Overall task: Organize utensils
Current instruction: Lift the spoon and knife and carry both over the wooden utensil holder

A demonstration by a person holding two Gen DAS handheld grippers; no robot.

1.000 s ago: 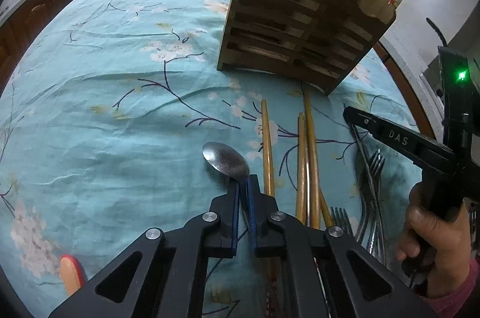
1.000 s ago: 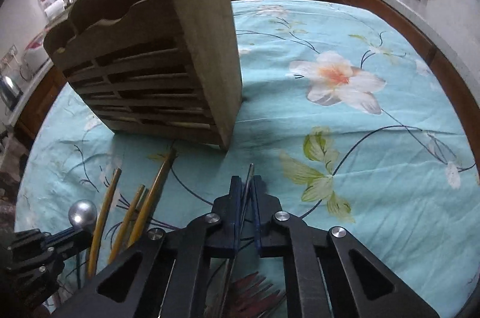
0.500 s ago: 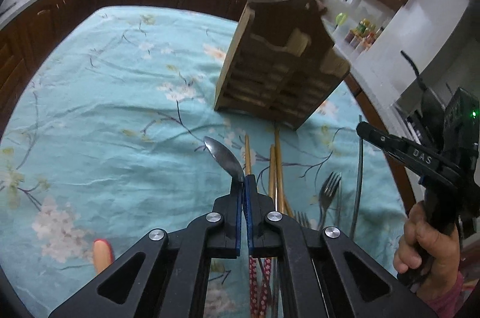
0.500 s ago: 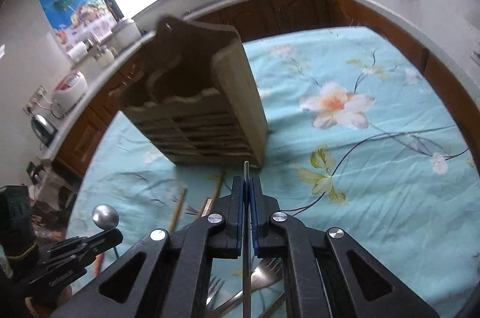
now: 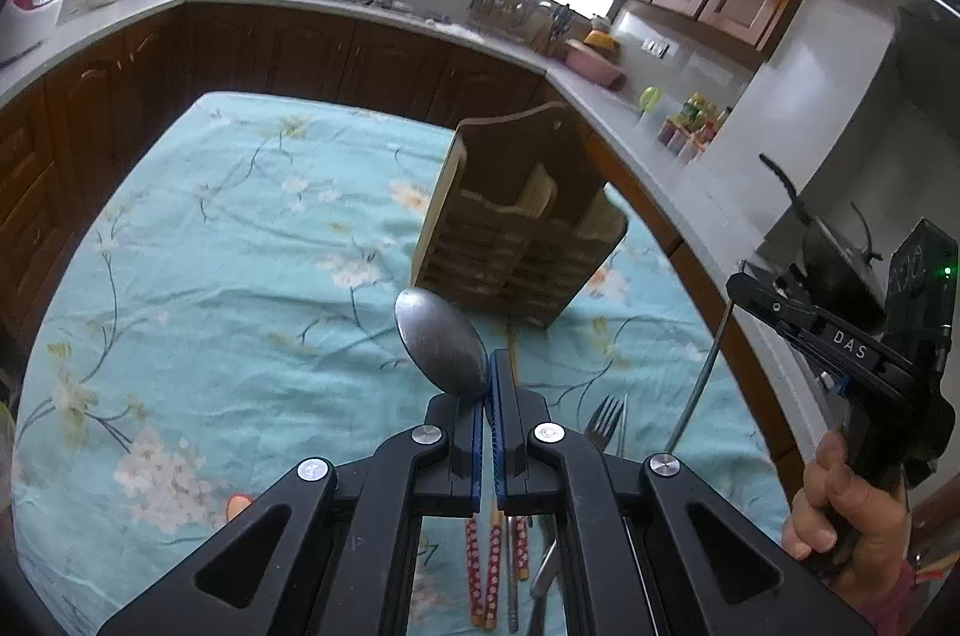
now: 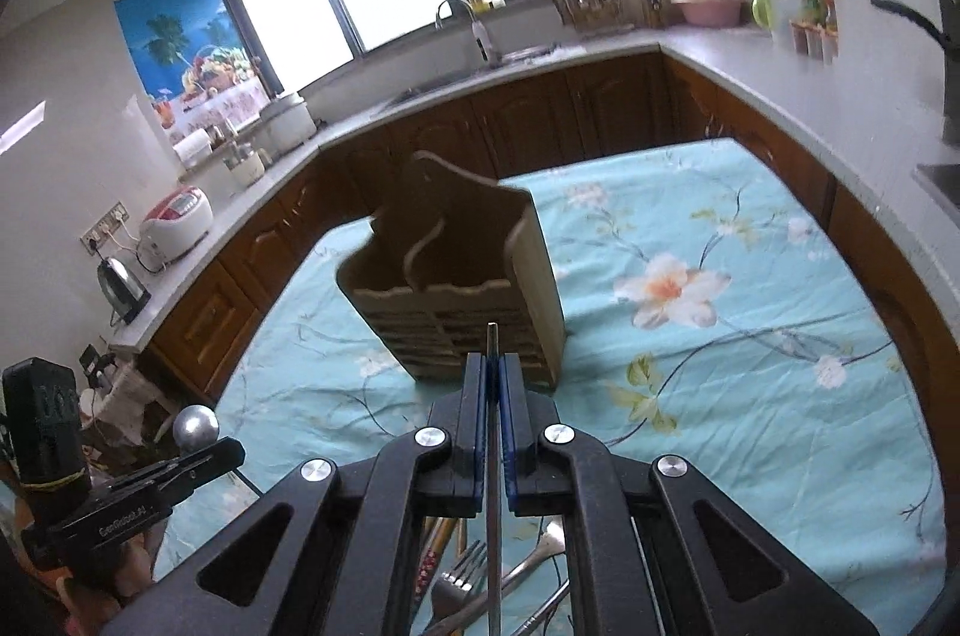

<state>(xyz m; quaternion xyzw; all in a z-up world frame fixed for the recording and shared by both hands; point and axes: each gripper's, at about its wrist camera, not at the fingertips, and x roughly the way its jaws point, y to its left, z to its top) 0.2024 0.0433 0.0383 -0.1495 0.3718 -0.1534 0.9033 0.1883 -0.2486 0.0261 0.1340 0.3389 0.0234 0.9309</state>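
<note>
My left gripper [image 5: 491,372] is shut on a metal spoon [image 5: 441,341], bowl up, held high above the table. My right gripper [image 6: 492,372] is shut on a thin metal utensil handle [image 6: 492,456] that hangs down under it; the same handle shows in the left wrist view [image 5: 699,384]. The wooden utensil holder [image 5: 522,228] stands upright on the table ahead of both grippers, also in the right wrist view [image 6: 462,276]. Its compartments look open at the top. Forks [image 6: 462,570] and chopsticks [image 5: 495,564] lie on the cloth below the grippers.
The table wears a teal floral cloth [image 5: 228,276]. Dark wood cabinets and a grey counter [image 5: 336,0] ring it, with a sink, rice cookers [image 6: 177,216] and a kettle [image 6: 123,285]. An orange-tipped object [image 5: 238,505] lies near the left gripper's base.
Both grippers have risen well above the table with their utensils. The holder now looks smaller and farther below, and the kitchen counters and windows have come into view.
</note>
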